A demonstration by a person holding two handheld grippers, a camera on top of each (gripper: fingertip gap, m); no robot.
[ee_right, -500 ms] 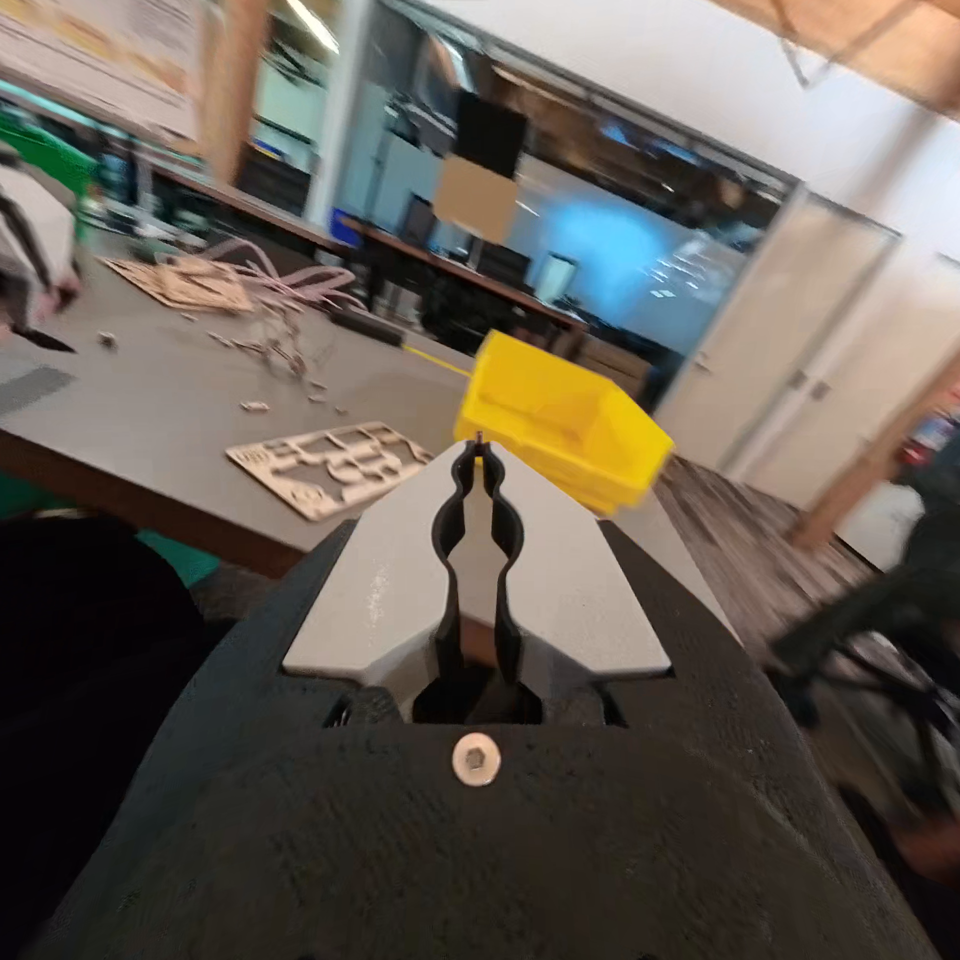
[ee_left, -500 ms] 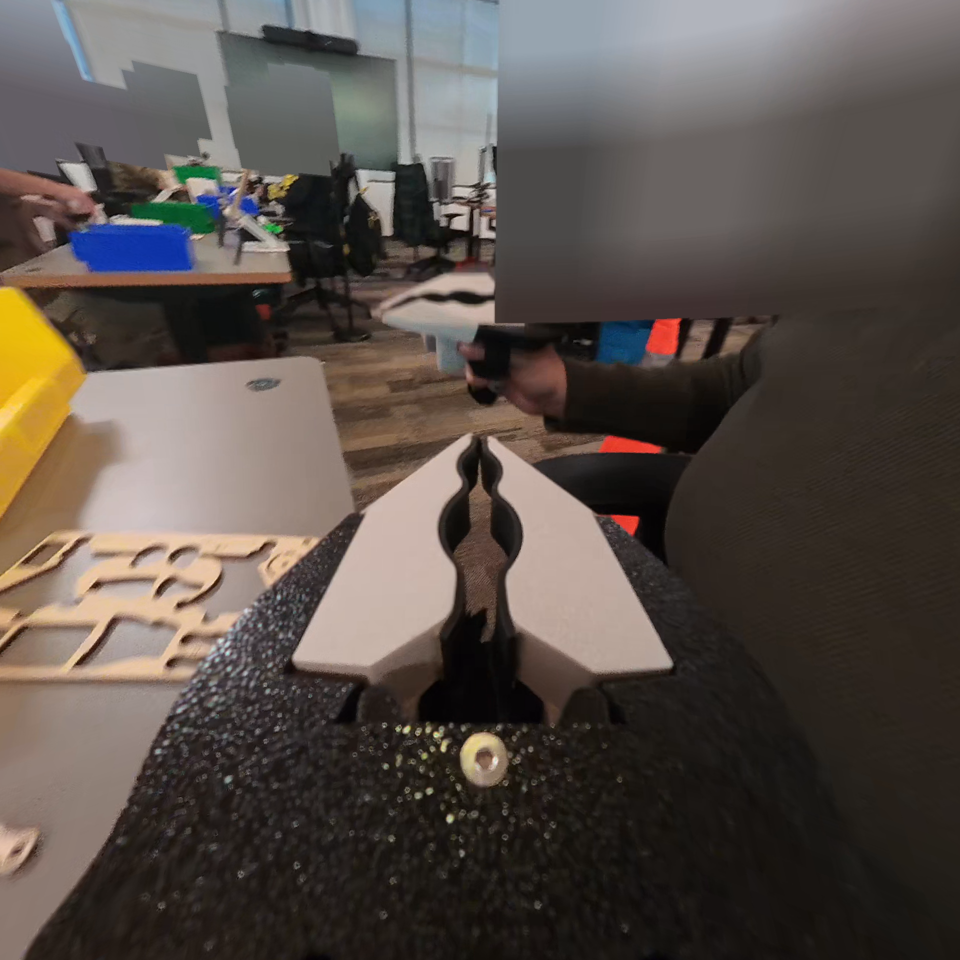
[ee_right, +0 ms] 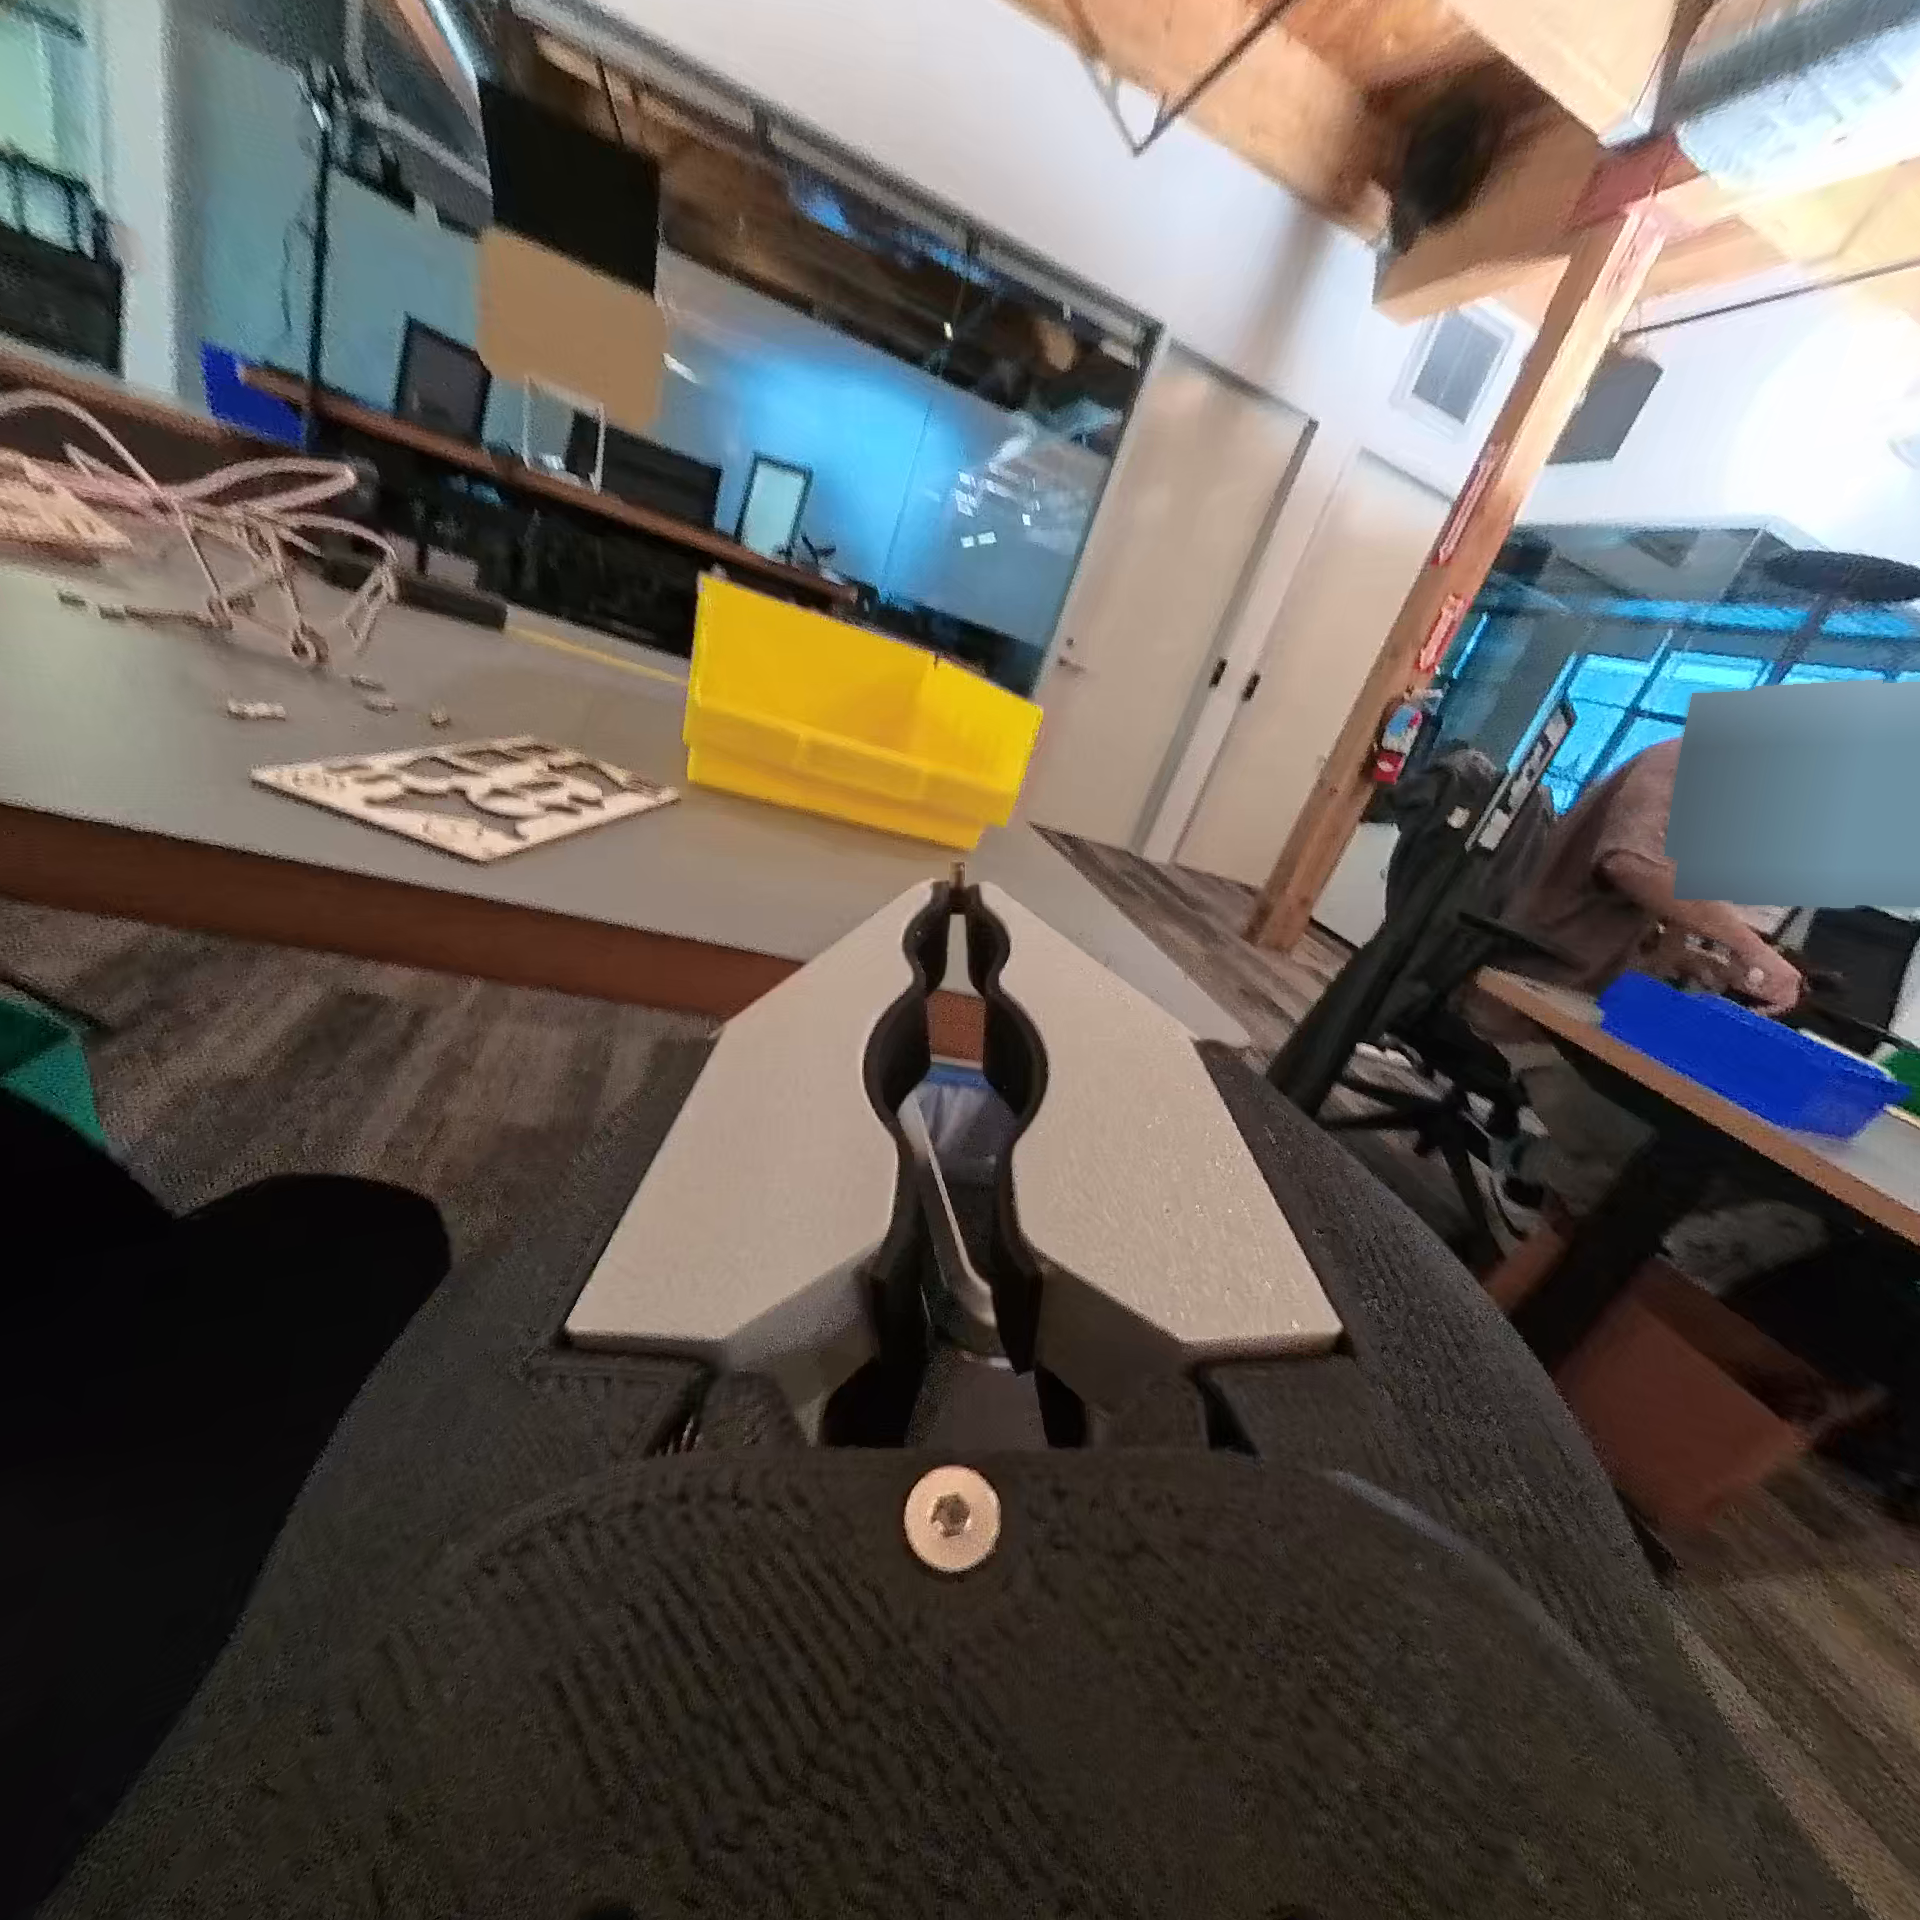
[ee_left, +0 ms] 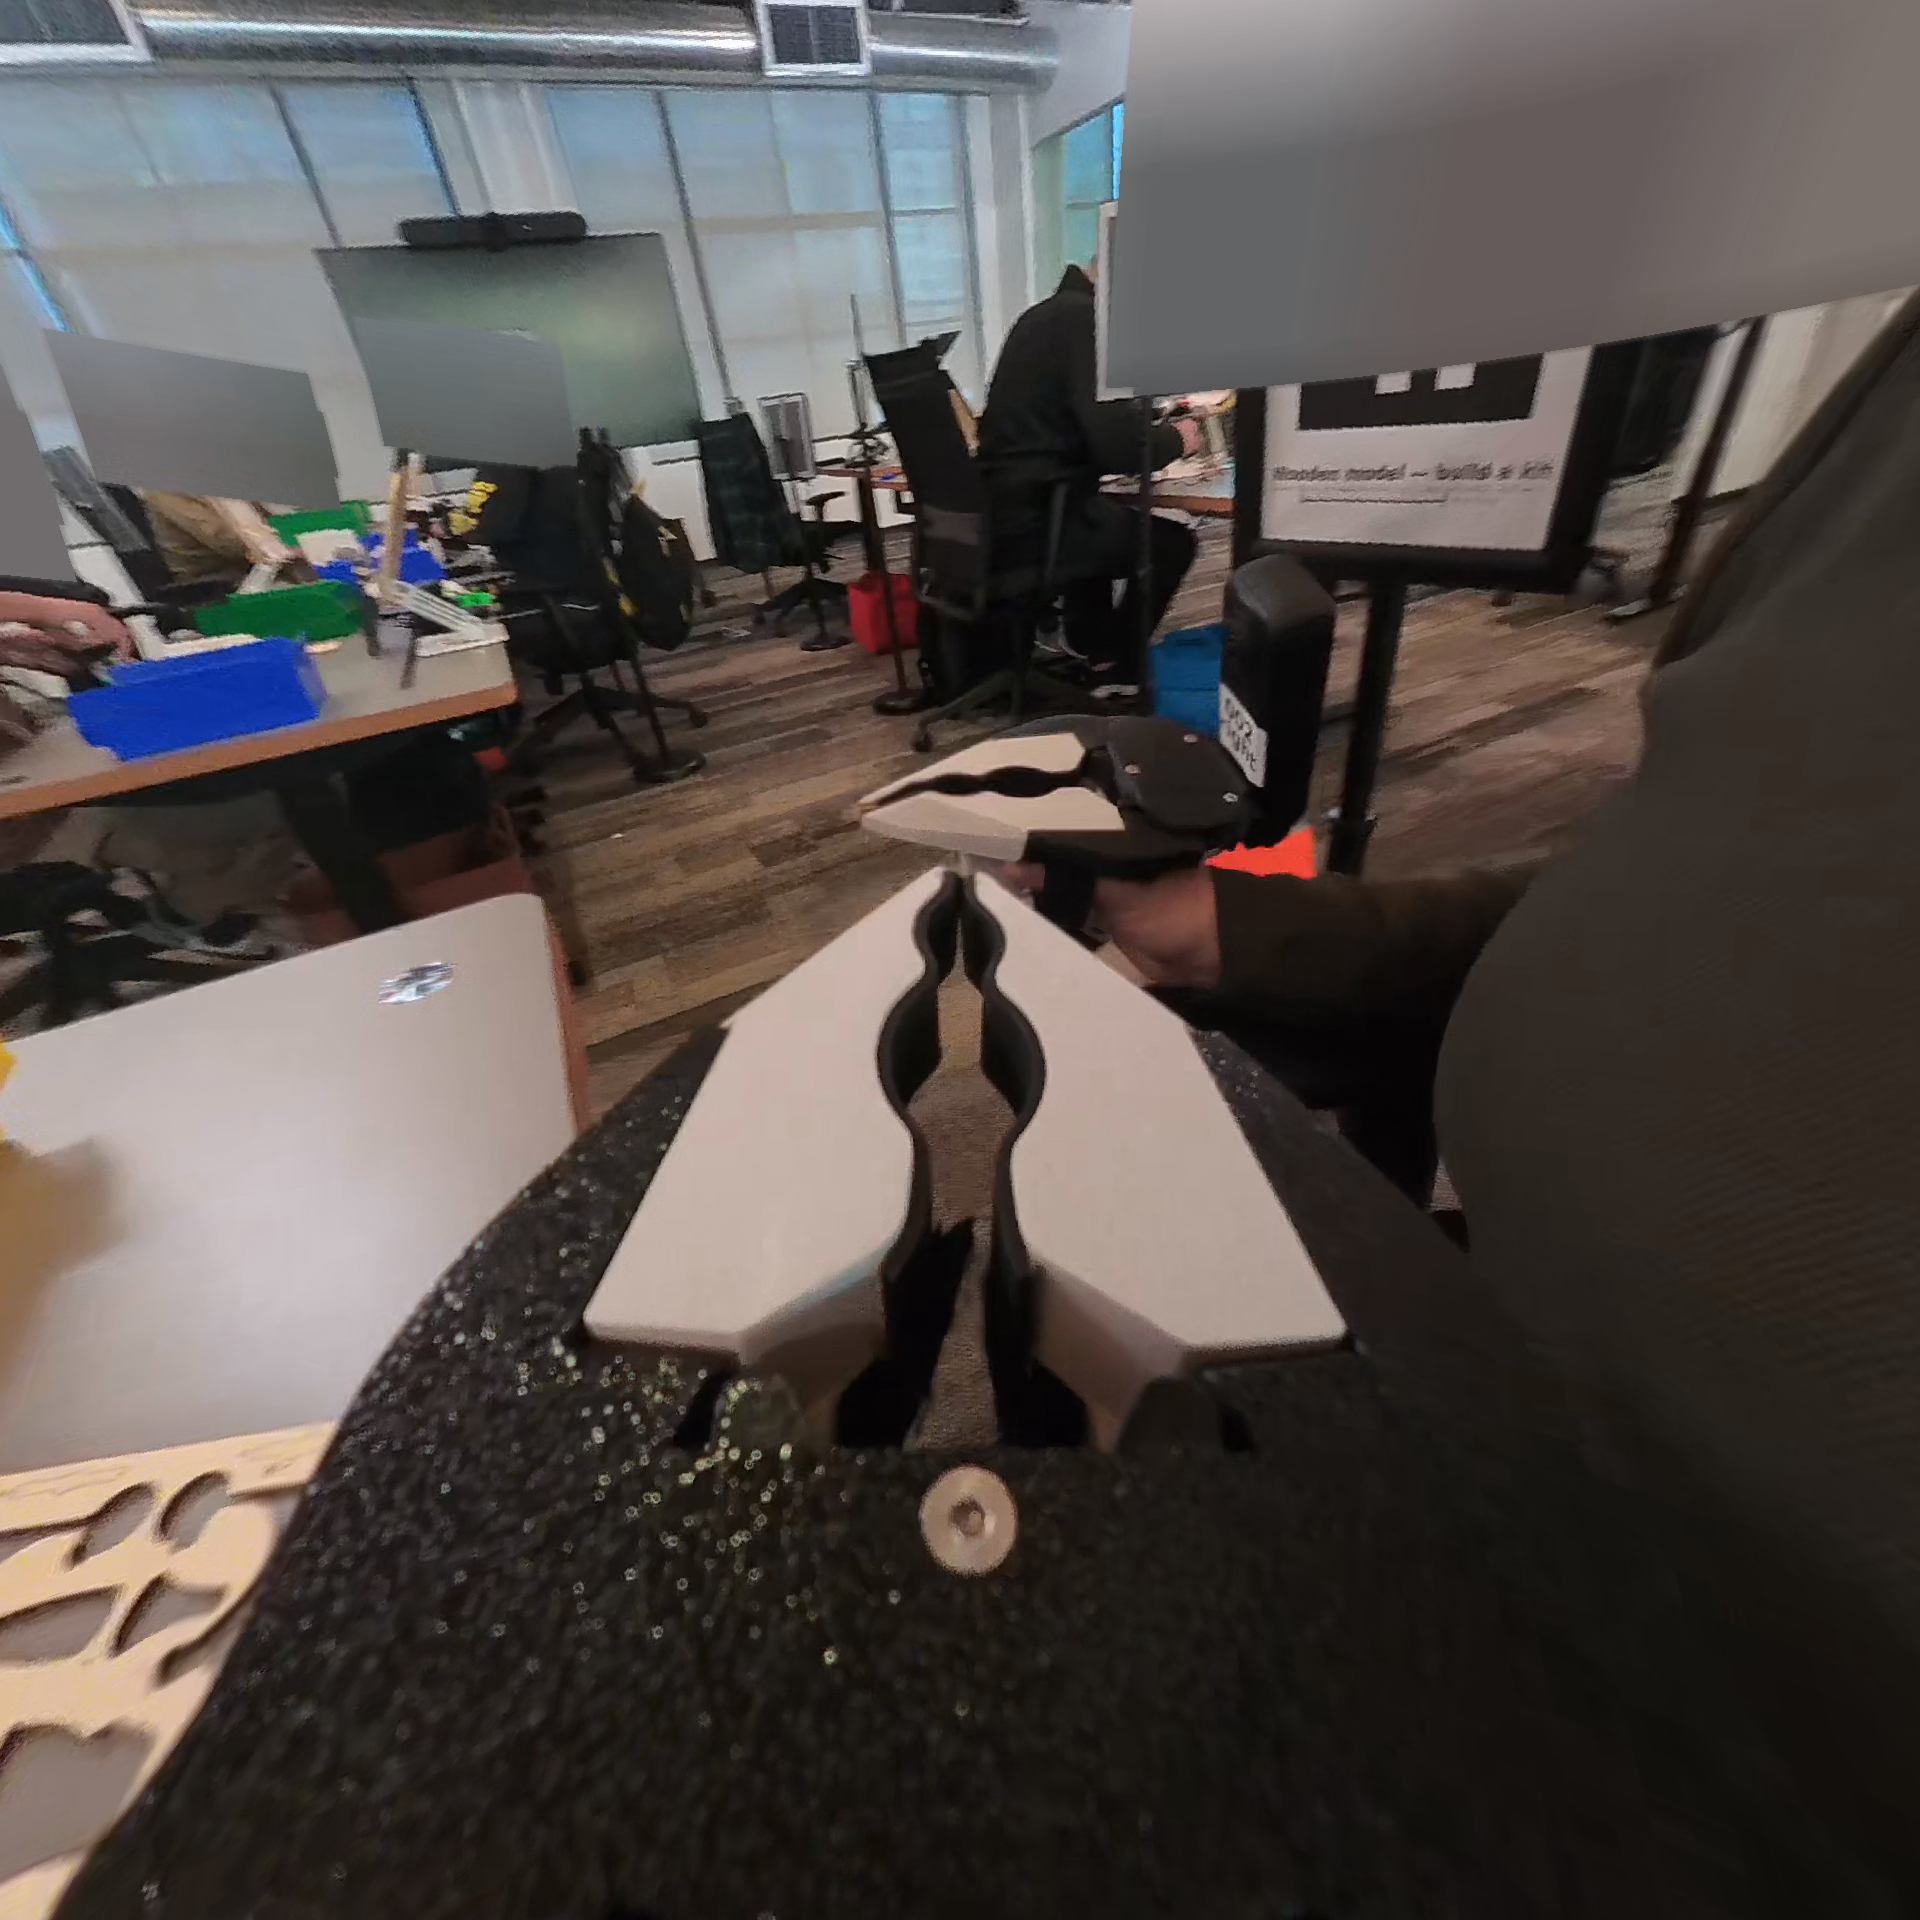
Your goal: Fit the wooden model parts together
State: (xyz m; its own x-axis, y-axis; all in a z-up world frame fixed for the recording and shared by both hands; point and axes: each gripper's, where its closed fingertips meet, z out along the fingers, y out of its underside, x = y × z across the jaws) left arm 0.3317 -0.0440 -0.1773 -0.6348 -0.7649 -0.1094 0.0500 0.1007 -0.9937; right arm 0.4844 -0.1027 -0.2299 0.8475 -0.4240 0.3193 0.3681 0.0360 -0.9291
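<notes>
Right now both of my grippers are lifted off the counter (ee_right: 727, 883), and each has its jaws drawn together on something tiny. At the tip of my right gripper (ee_right: 957, 902) a small wooden peg (ee_right: 957, 878) pokes out, nipped between the fingertips, its long axis running on along the fingers. My left gripper (ee_left: 956, 896) is likewise closed, with a pale sliver just showing at its tip; I cannot tell what that piece is.

In the left wrist view the right gripper sits just above centre, lying nearly level and pointing toward the left of the frame, its tip directly over my left tip and almost touching it. So I judge the coming fit turns on this: the two pieces meet roughly crosswise, mine from below, the other from the right.

The rest of the kit lies on the counter: a punched-out wooden sheet (ee_right: 468, 795) at left of centre in the right wrist view, and loose wooden bits (ee_right: 255, 709) scattered beyond it. Just right of the sheet stands a yellow bin (ee_right: 857, 748); nothing shows inside it from this angle.
</notes>
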